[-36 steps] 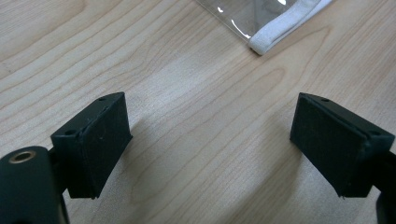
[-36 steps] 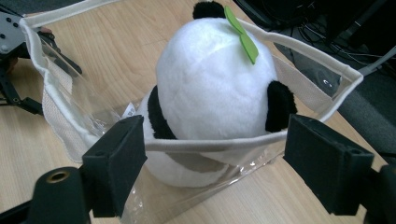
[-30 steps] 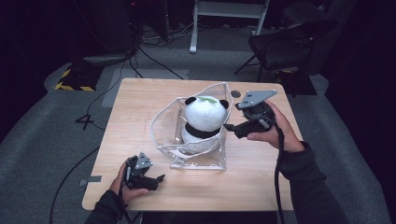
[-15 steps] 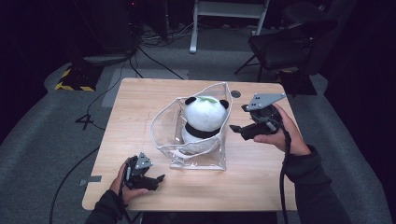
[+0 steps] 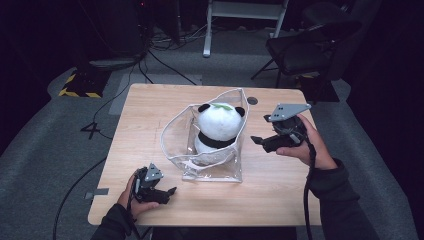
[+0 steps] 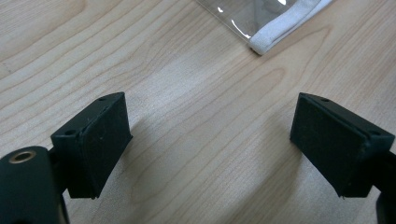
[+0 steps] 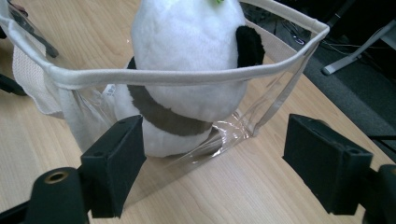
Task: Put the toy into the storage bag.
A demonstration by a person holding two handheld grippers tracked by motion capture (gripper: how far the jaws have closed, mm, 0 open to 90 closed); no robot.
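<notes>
A plush panda [image 5: 220,127] sits upright inside a clear bag [image 5: 210,165] at the middle of the table [image 5: 150,105]. The right gripper [image 5: 257,140], close against the bag a second ago, has drawn back and now hangs just beside it, jaws spread and empty. The left gripper [image 5: 170,192] stays low near the table's front edge, jaws also released. The panda looks bagged, the placing step apparently finished.
</notes>
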